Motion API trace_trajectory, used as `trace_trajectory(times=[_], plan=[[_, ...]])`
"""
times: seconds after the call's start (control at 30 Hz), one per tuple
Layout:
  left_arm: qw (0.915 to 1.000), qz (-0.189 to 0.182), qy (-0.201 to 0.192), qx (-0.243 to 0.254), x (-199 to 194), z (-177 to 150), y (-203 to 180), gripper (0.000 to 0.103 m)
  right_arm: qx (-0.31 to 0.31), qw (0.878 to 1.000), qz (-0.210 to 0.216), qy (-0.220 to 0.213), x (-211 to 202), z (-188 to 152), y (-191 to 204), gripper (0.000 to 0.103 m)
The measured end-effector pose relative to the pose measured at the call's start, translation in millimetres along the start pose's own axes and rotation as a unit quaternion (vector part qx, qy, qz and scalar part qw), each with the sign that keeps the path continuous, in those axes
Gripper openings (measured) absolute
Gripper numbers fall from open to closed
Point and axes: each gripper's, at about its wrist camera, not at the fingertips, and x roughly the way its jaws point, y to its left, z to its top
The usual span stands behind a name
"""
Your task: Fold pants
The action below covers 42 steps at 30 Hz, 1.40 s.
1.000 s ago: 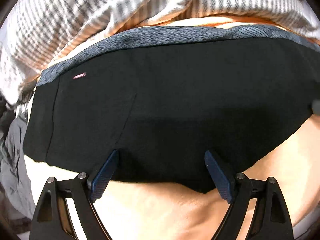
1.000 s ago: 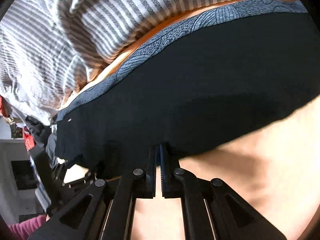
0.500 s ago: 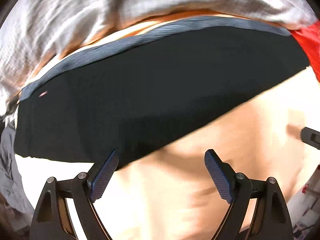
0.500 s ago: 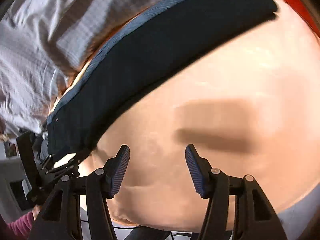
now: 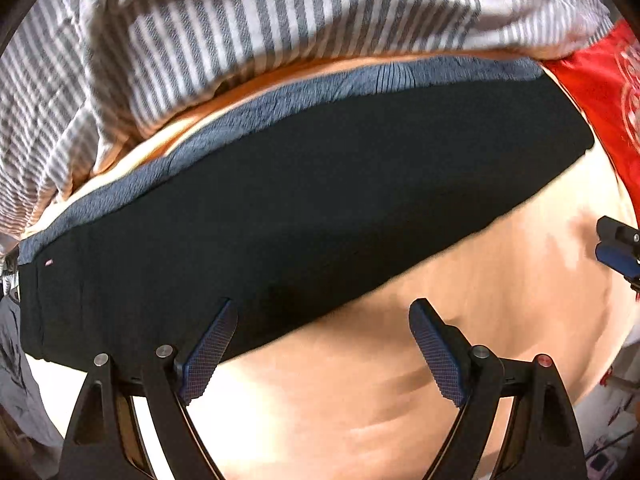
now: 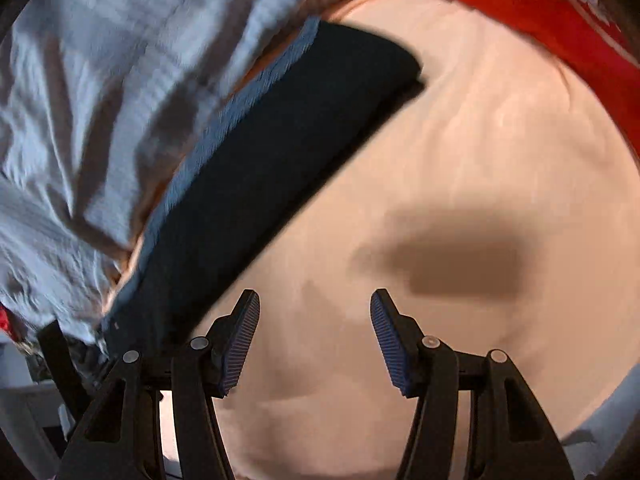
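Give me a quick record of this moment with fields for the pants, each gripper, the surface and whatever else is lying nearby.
pants: black pants with a grey-blue patterned waistband, lying folded into a flat band
surface: peach bedsheet
left gripper: left gripper open, holding nothing, one finger over the pants' near edge
right gripper: right gripper open, holding nothing, over bare sheet beside the pants
nearby: grey-and-white striped cloth bunched beyond the waistband; red patterned fabric at the far right
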Motion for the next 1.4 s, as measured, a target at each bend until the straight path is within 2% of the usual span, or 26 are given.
trace_trajectory(times=[0.2,0.33,0.37,0.47,0.6,0.73,0.8,0.9,1.0,1.07,1.1,1.17,1.2,1.23,1.3,1.4], plan=[[0.9994,0.002,-0.009,-0.034,5,46,-27,0.089,0.045,0.995,0.059,-0.061,5,45,-34,0.062],[0.9993,0.007,-0.016,-0.033,6,74,-57,0.089,0.066,0.990,0.101,-0.067,22,64,-55,0.062],[0.9992,0.007,-0.017,-0.035,6,66,-54,0.089,0.066,0.989,0.112,-0.073,23,67,-57,0.062],[0.9987,0.002,-0.018,-0.048,5,75,-65,0.089,0.066,0.985,0.135,-0.084,24,75,-61,0.062],[0.9976,0.006,-0.022,-0.066,6,92,-73,0.089,0.081,0.980,0.158,-0.086,30,86,-64,0.064],[0.9935,0.016,-0.048,-0.102,1,121,-64,0.089,0.102,0.967,0.216,-0.090,34,97,-66,0.065],[0.9896,0.029,-0.059,-0.128,3,139,-59,0.089,0.092,0.962,0.244,-0.085,35,100,-60,0.064],[0.9848,0.053,-0.066,-0.152,10,153,-48,0.089,0.056,0.966,0.244,-0.067,41,104,-46,0.064],[0.9812,0.079,-0.063,-0.164,23,160,-44,0.089,0.052,0.968,0.241,-0.048,54,111,-40,0.064],[0.9813,0.085,-0.049,-0.166,37,162,-45,0.089,0.057,0.968,0.240,-0.042,61,114,-40,0.062],[0.9818,0.084,-0.047,-0.164,45,164,-45,0.095,0.057,0.969,0.238,-0.041,64,116,-39,0.056],[0.9795,0.100,-0.059,-0.165,46,167,-47,0.103,0.064,0.973,0.219,-0.029,69,117,-37,0.040],[0.9805,0.091,-0.054,-0.165,44,168,-45,0.103,0.074,0.973,0.217,-0.020,72,118,-38,0.022],[0.9806,0.088,-0.051,-0.168,42,169,-44,0.103,0.097,0.970,0.223,-0.004,77,119,-42,0.014],[0.9811,0.089,-0.052,-0.163,29,166,-42,0.103,0.126,0.960,0.249,0.005,83,119,-45,0.014],[0.9844,0.083,-0.067,-0.140,10,151,-44,0.103,0.112,0.960,0.258,-0.001,74,117,-36,0.014]])
